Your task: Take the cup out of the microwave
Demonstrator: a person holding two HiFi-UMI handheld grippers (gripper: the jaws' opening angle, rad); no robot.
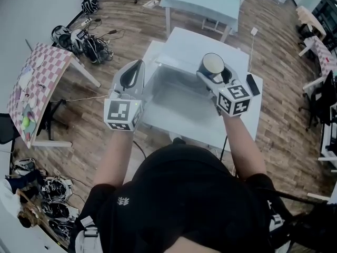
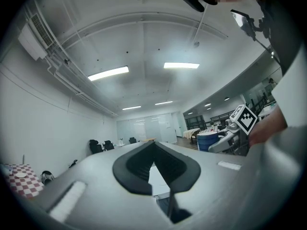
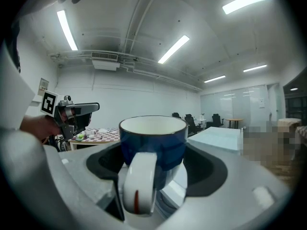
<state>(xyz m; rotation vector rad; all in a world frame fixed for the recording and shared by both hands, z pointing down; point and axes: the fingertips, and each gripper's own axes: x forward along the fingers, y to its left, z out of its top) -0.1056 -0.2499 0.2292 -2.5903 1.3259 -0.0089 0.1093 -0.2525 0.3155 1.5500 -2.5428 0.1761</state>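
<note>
Wooden floor (image 1: 124, 33), white table (image 1: 243, 124), right gripper (image 1: 215, 73) clamped on blue cup (image 3: 153, 145), left gripper (image 1: 136, 66) closed.

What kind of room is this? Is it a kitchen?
Probably not a kitchen: it looks like a big office or lab. There are white tables, black office chairs, and headsets with cables lying on the wooden floor.

Deep blue outside the round ceramic cup (image 3: 152, 140), white inside and on its handle (one thin red streak there). Pale grey on the left gripper (image 1: 134, 73) and right gripper (image 1: 211, 70), black on the pads (image 3: 212, 170), black-and-white squares on the marker cubes (image 1: 122, 114). White on the boxy microwave (image 1: 185, 46). Red-and-white check on the tablecloth (image 1: 45, 70); brown on the plank floor (image 1: 131, 30).
</note>
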